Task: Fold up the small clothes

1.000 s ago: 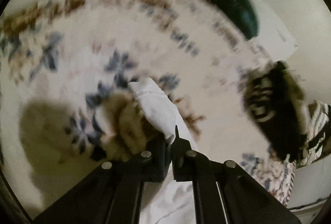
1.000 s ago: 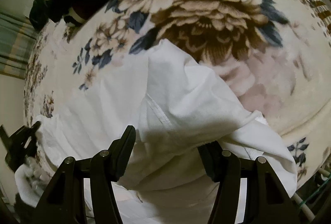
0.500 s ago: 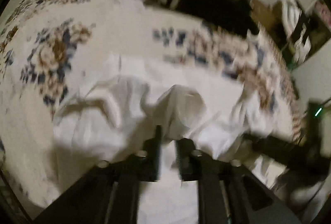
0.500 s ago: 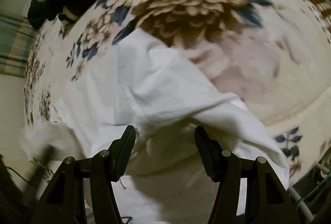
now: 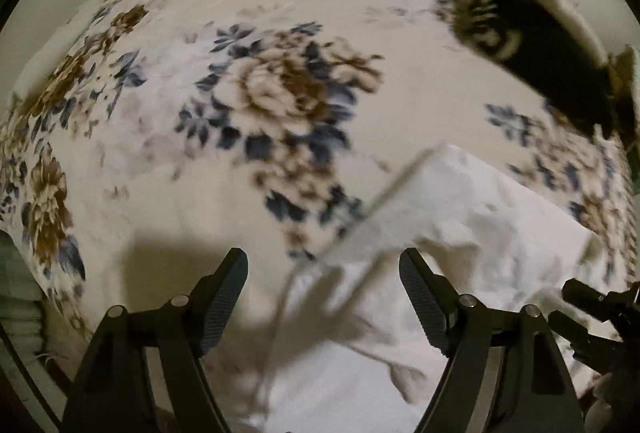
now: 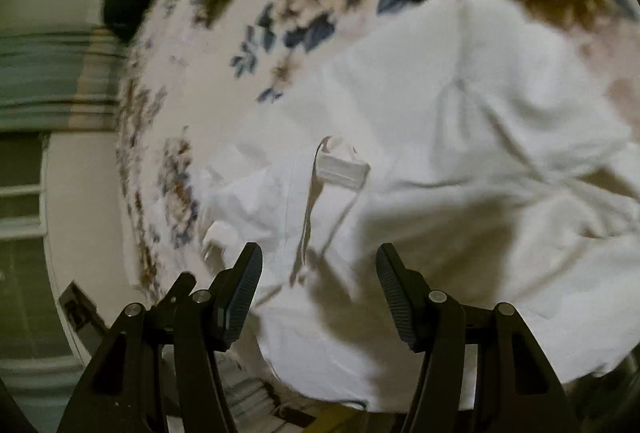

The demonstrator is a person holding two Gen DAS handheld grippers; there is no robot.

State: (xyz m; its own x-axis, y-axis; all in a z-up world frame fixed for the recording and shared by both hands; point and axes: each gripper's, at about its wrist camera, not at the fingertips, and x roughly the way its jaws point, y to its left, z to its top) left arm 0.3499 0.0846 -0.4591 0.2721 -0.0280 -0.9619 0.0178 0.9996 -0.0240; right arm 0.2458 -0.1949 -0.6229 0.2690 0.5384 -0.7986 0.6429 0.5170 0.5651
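Releasing the White Garment After a Fold Pass

Releasing was the change recorded at this moment. One second earlier the left gripper (image 5: 322, 293) had been clamped on a pinch of the white garment (image 6: 460, 137); half a second earlier it carried that pinch across the cloth. Now its jaws stood wide apart with nothing between them. The right gripper (image 6: 318, 289) also had its jaws apart, as in both earlier views, and held nothing.

The garment lay rumpled on the floral bedspread (image 5: 280, 93), under and ahead of both grippers. A thin drawstring (image 6: 308, 217) trailed over it near a folded band of fabric. A dark garment (image 5: 540, 49) lay well apart at the far edge of the bed.

Judged from this layout, one fold had been laid down. The cloth remained uneven, so smoothing and a further fold were probably required.
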